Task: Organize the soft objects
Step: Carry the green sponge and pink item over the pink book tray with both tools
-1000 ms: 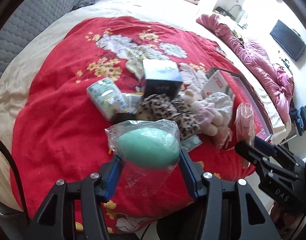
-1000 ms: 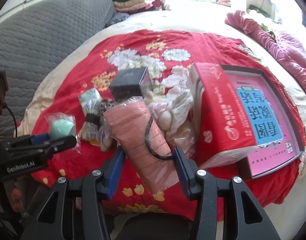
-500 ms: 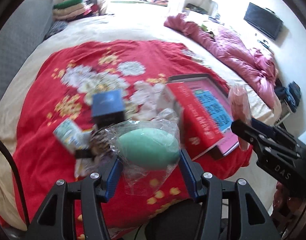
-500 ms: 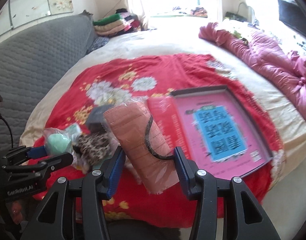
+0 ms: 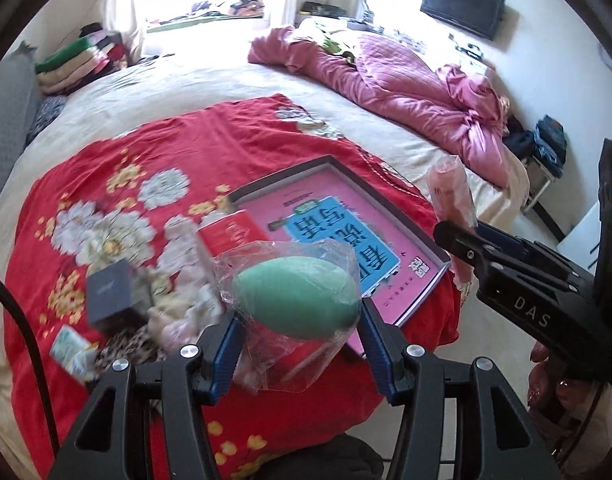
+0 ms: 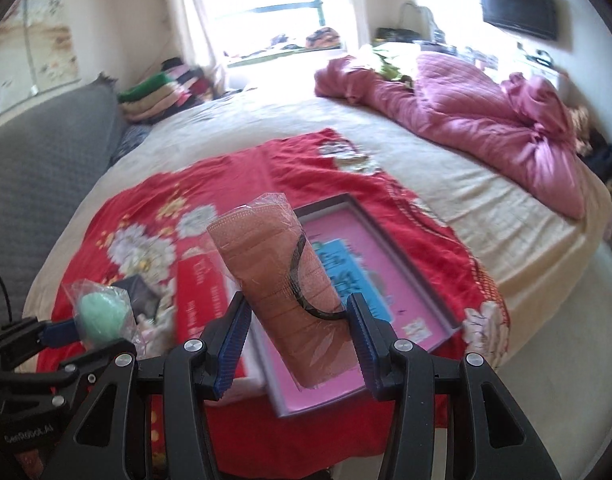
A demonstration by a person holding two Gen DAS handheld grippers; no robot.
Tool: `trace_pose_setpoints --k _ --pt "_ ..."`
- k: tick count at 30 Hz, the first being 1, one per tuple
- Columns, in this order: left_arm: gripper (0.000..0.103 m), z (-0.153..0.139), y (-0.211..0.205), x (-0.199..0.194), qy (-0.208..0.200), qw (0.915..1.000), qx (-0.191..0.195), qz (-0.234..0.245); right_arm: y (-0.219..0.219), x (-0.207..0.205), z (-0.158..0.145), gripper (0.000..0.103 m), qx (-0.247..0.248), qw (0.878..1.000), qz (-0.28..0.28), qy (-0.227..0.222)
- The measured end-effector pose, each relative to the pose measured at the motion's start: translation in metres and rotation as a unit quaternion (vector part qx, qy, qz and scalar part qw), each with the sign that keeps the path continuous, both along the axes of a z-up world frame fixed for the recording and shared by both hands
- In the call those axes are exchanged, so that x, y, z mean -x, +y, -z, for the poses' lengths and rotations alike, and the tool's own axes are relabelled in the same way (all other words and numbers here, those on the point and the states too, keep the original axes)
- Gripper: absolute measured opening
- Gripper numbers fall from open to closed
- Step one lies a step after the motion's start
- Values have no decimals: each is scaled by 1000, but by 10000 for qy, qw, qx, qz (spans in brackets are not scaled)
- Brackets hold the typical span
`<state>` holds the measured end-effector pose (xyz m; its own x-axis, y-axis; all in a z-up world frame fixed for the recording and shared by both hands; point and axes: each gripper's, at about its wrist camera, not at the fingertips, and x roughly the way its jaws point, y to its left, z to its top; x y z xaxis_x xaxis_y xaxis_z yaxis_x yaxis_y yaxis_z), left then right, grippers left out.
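My left gripper (image 5: pixel 298 320) is shut on a green egg-shaped sponge in a clear bag (image 5: pixel 296 304), held above the near edge of the red blanket (image 5: pixel 146 152). My right gripper (image 6: pixel 298 324) is shut on a pink face mask in a clear wrapper (image 6: pixel 282 276) with a black ear loop. Both are held over the open box lid with the pink and blue print (image 5: pixel 346 224), which also shows in the right wrist view (image 6: pixel 370 276). The sponge also shows at the left of the right wrist view (image 6: pixel 100 316). The mask shows at the right of the left wrist view (image 5: pixel 450 196).
A red box (image 6: pixel 198 300) lies beside the lid. A dark blue box (image 5: pixel 110 292), leopard-print cloth (image 5: pixel 122 348), a small printed packet (image 5: pixel 68 344) and pale soft items (image 5: pixel 178 292) lie on the blanket. A pink quilt (image 5: pixel 406 80) lies across the bed's far right. Folded clothes (image 5: pixel 78 60) are stacked at the back left.
Both grippers have swung right and lifted, still holding their items. The view has shifted from the pile of soft items to the open lid and the far side of the bed.
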<state>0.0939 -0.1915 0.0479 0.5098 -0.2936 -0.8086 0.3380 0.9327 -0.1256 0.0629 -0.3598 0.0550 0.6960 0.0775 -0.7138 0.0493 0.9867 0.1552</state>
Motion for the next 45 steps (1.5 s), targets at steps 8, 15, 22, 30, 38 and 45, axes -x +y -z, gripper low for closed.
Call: trace_pose_setpoints --k 8,15,22,30,38,45 --pt "56 17 -39 -33 209 9993 -126 280 -31 -16 17 51 -125 9995 264 106" --pt "56 41 -71 -61 499 9970 -247 528 -61 -38 33 51 -327 9987 375 117" --pt "56 62 -95 -80 730 9939 -398 718 -73 -60 54 51 -410 9976 359 435" --pt "56 90 -113 -91 998 9894 -612 860 -81 -82 83 51 -385 9951 376 830" --pt "56 108 -125 -85 1111 9826 -863 1210 -85 -100 127 51 -321 9886 347 1432" --pt "56 113 -137 -79 1030 9784 -1077 1431 -89 -98 141 53 -217 9865 470 1555"
